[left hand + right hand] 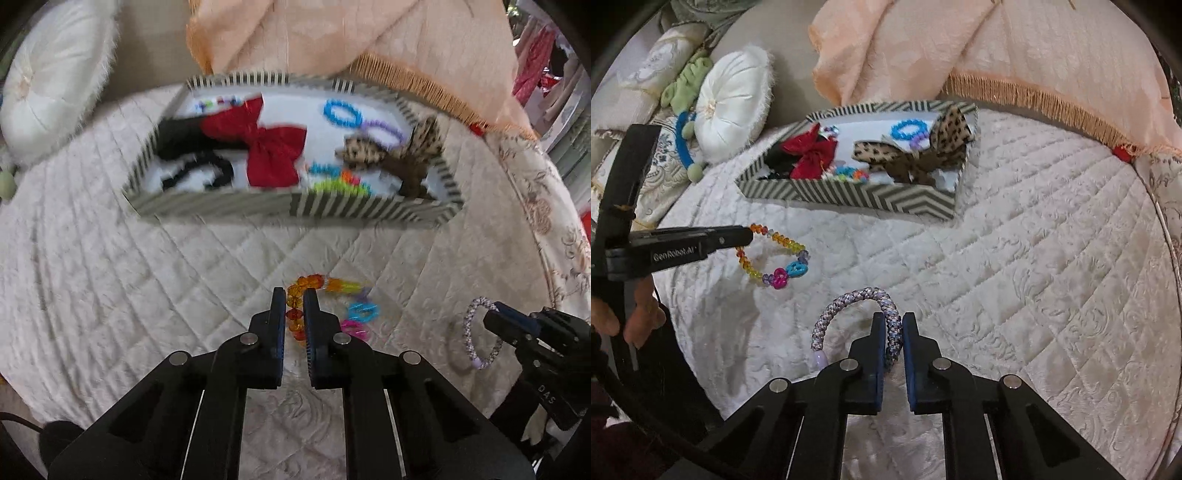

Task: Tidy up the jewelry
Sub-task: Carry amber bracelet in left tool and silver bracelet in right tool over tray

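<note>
A bracelet of orange, yellow and rainbow beads [314, 281] with pink and blue charms lies on the white quilt [110, 258]. My left gripper [294, 299] is shut on its orange beads. From the right wrist view the same left gripper [748, 234] pinches the bead bracelet [783, 238] at one end. A woven lilac-grey cord bracelet [846, 299] stands up on the quilt, with my right gripper [893, 319] shut on one side of its loop. In the left wrist view, the right gripper [493, 314] holds that cord bracelet [469, 332] at the lower right.
A striped open box [295, 210] [849, 192] lies farther back, holding a red bow [266, 144], a leopard bow [399, 151], black hair ties and bead bracelets. A white round cushion [731, 103] sits to its left, a peach fringed cloth [997, 48] behind it.
</note>
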The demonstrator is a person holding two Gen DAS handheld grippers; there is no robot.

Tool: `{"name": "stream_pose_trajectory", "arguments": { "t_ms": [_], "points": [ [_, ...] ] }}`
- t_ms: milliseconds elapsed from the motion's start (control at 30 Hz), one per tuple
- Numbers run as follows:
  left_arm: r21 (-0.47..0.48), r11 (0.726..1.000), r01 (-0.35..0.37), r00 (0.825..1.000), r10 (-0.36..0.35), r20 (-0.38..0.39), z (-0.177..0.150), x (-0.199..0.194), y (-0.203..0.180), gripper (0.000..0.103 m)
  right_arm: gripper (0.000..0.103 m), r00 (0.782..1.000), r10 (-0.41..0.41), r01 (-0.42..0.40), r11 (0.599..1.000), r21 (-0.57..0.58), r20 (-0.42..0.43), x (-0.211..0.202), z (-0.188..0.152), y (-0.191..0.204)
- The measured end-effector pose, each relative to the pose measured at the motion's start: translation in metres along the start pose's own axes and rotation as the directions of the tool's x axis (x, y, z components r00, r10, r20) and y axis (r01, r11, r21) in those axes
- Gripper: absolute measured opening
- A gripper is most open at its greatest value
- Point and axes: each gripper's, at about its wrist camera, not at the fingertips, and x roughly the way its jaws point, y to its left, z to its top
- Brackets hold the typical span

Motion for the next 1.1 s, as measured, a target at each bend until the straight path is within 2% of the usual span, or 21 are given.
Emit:
{"name": "stream_pose_trajectory", "arguments": {
  "t_ms": [167,533,800,1100],
  "points": [
    [-0.003,1.000,0.011,0.999,-0.011,0.045,0.012,-0.032,0.008,0.008,0.008,0.999,0.027,-0.027,1.000,-0.005,0.038,-0.014,0.012,0.009],
    [0.008,0.997,-0.072,0.989,0.071,0.129,0.038,-0.078,0.021,0.008,0.008,0.995,0.061,-0.058,0.998,-0.039,0.079,-0.025,0.036,0.028],
    [0.036,0.993,-0.113,0.981,0.106,0.165,0.057,-0.083,0.014,0.008,0.008,0.994,0.069,-0.065,0.996,-0.055,0.083,-0.019,0.058,0.036],
    [0.041,0.990,-0.134,0.979,0.126,0.163,0.079,-0.072,0.016,0.008,0.008,0.995,0.077,-0.074,0.996,-0.050,0.070,-0.004,0.081,0.034]
  ]
}}
